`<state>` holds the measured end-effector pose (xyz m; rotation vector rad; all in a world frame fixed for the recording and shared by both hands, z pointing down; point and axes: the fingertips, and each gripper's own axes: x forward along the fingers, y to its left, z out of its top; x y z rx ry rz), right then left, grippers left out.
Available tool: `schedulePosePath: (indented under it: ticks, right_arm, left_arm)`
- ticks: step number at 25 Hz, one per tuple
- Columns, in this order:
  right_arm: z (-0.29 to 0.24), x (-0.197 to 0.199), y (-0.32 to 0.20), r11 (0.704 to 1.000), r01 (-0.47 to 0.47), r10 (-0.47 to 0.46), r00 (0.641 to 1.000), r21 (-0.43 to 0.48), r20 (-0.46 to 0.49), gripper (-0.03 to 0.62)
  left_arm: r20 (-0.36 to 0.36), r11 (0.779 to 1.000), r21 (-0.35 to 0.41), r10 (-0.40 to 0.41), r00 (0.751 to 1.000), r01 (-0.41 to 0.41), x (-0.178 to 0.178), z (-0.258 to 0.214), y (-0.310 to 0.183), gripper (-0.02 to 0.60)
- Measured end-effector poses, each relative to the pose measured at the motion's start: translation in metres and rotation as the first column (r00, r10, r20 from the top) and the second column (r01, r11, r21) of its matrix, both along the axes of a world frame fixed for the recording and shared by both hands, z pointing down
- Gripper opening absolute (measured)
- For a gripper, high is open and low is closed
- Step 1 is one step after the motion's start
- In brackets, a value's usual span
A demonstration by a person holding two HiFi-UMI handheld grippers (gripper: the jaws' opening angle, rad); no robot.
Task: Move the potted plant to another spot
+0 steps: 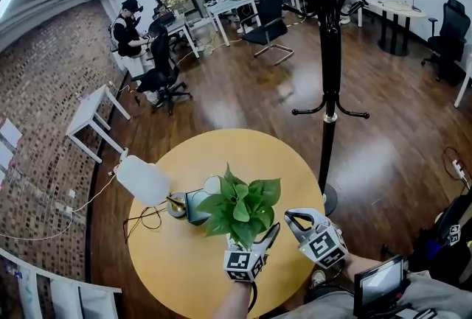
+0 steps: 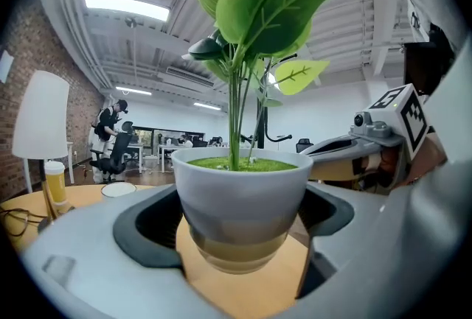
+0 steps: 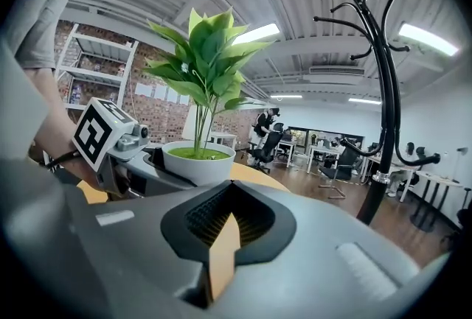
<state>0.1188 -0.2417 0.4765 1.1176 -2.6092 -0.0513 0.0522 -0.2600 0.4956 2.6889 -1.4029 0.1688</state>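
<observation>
The left tool (image 1: 257, 242) is spread wide around the white pot of the potted plant (image 2: 243, 188), with its dark pads pressed against both sides of the pot. The plant is over the middle of the round yellow bench (image 1: 169, 266). At its 4 o'clock is the right tool (image 1: 299, 219), drawn narrow to a slit with nothing in it. A white lamp (image 1: 142, 179) stands at 10 o'clock. A black coat stand (image 1: 329, 74) rises beyond the rim at 1 o'clock.
</observation>
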Motion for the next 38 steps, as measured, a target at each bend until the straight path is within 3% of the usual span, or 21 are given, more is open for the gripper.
schedulePosePath:
  ticks: [9,25,31,38]
  right_arm:
    - [0.023,0.015,-0.022,0.999,-0.017,0.017,1.0,-0.039,-0.02,0.009]
    - [0.071,0.029,-0.025,0.987,-0.04,0.023,0.993,-0.152,-0.115,0.009]
    - [0.124,0.026,-0.039,0.978,-0.051,0.021,0.989,-0.203,-0.147,0.009]
    - [0.142,0.029,-0.035,0.97,-0.05,0.009,0.986,-0.238,-0.169,0.009]
  left_arm:
    - [-0.031,0.999,-0.034,0.017,0.999,-0.018,0.021,0.024,-0.013,0.485]
    - [-0.068,0.996,-0.088,0.024,0.997,-0.03,0.026,0.082,-0.036,0.485]
    - [-0.047,0.995,-0.092,0.039,0.998,-0.043,0.02,0.138,-0.065,0.485]
    - [-0.006,0.994,-0.101,0.04,0.999,-0.041,0.017,0.166,-0.068,0.485]
